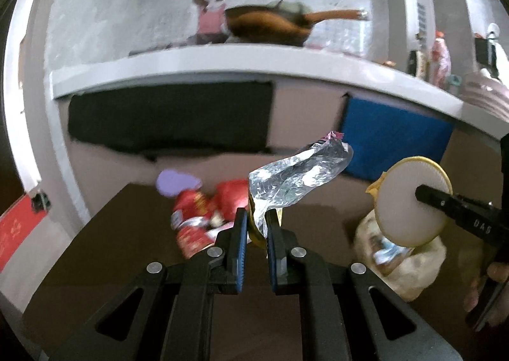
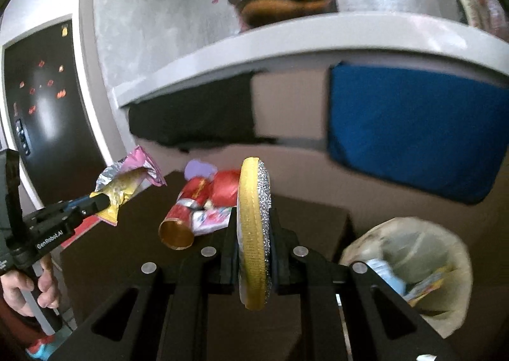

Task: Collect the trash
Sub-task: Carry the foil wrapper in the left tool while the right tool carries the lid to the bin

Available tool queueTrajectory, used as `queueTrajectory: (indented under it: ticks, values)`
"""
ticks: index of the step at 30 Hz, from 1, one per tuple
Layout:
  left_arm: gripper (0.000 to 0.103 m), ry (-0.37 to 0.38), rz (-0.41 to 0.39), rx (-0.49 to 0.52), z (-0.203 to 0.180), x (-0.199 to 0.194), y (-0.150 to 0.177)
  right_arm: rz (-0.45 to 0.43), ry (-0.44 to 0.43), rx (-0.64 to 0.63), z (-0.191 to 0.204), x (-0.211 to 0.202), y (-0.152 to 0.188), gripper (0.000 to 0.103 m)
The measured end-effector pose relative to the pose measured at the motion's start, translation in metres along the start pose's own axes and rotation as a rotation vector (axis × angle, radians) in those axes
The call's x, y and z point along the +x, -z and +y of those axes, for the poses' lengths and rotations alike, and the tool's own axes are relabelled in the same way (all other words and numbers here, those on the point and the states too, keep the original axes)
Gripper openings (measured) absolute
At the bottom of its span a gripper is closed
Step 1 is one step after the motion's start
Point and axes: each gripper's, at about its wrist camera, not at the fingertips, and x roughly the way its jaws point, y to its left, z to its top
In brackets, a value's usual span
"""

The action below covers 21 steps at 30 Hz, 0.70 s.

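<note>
- Above the dark brown table (image 1: 105, 233), the left gripper (image 1: 254, 227) is clamped on a crumpled snack wrapper (image 1: 296, 182), held clear of the surface.
- From the left wrist view, the wrapper shows its shiny silver inner foil, creased and twisted, with a yellow strip down at the pads and a scrap of pink print at its far tip.
- From the right wrist view, the same wrapper (image 2: 127, 189) shows a pink outer face, a gold-yellow body and a torn-open silver mouth; a hand (image 2: 28, 291) grips the tool's handle below it.
- The right gripper (image 2: 254, 233) is clenched on a round flat sponge pad (image 2: 253, 233), held on edge between the pads and lifted off the table.
- That pad has a yellow stitched rim and a glittery silver scouring face; in the left wrist view its other face (image 1: 410, 201) looks plain pale white with a yellow border.
- On the table beyond the grippers lie a red-and-gold cardboard tube (image 2: 184, 214) with an open gold-lined end, a red crumpled packet (image 2: 226, 189), a pink-and-white wrapper (image 2: 213, 217) and a lilac scrap (image 2: 198, 170), all close together.
- Beside the table on the right stands a bin lined with a pale bag (image 2: 445, 265), with blue and yellow packaging inside.
- On the grey counter (image 1: 254, 61) behind rests a brown pan (image 1: 270, 23).
</note>
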Motion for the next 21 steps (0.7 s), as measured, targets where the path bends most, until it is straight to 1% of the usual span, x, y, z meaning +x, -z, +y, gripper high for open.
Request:
queueTrajectory:
  ticks: [5, 9, 13, 18, 21]
  values:
    - [0.011, 0.066, -0.041, 0.023, -0.053, 0.005, -0.019, -0.063, 0.065, 0.003, -0.037, -0.037, -0.007, 0.014]
    - [0.012, 0.099, -0.088, 0.051, -0.093, 0.009, -0.03, -0.105, 0.111, 0.018, -0.066, -0.061, -0.01, 0.014]
    - [0.012, 0.131, -0.115, 0.056, -0.128, 0.014, -0.036, -0.144, 0.17, 0.027, -0.092, -0.081, -0.012, 0.014]
    - [0.012, 0.159, -0.151, 0.107, -0.164, 0.014, -0.036, -0.18, 0.222, 0.044, -0.113, -0.097, -0.011, 0.014]
    - [0.012, 0.182, -0.137, 0.117, -0.177, 0.019, -0.036, -0.196, 0.252, 0.046, -0.122, -0.105, -0.01, 0.014]
